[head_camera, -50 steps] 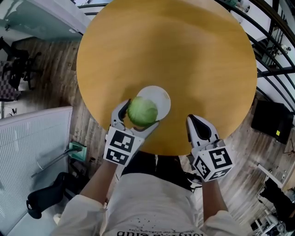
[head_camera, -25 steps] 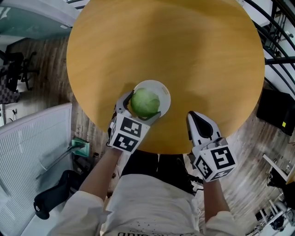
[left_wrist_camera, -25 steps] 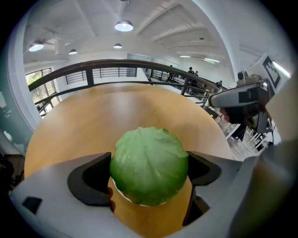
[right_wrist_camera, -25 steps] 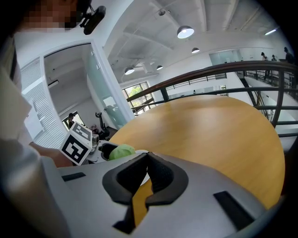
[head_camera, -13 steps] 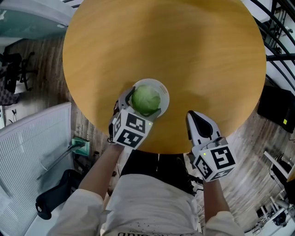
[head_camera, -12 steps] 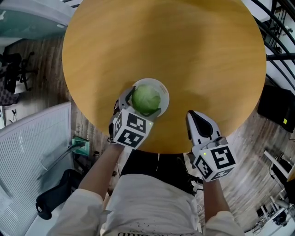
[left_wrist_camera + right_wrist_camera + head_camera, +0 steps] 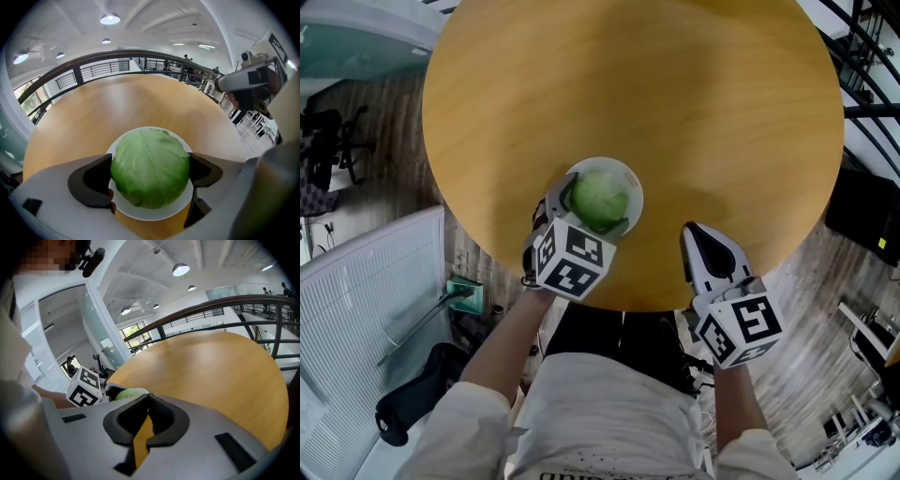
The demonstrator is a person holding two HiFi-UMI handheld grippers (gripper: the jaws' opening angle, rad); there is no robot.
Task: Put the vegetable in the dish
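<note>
The cabbage [image 7: 600, 197], clamped by the left gripper [image 7: 590, 209], has been carried in from the near edge of the table [image 7: 675, 94] to the middle of the dish [image 7: 631, 180], so only release is judged to remain; the right gripper [image 7: 693, 234] is held closed and empty nearby.

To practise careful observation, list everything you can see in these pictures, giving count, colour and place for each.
table: one, round, light wood, filling the middle of the head view
dish: one, white, on the table near the person's edge
cabbage: one, green, over the dish, between the left gripper's jaws
railing: one, dark metal, beyond the table on the right
slatted panel: one, white, on the plank floor at the left
left gripper: one, grey, shut on the cabbage above the dish
right gripper: one, grey, shut and empty, at the table's near edge
</note>
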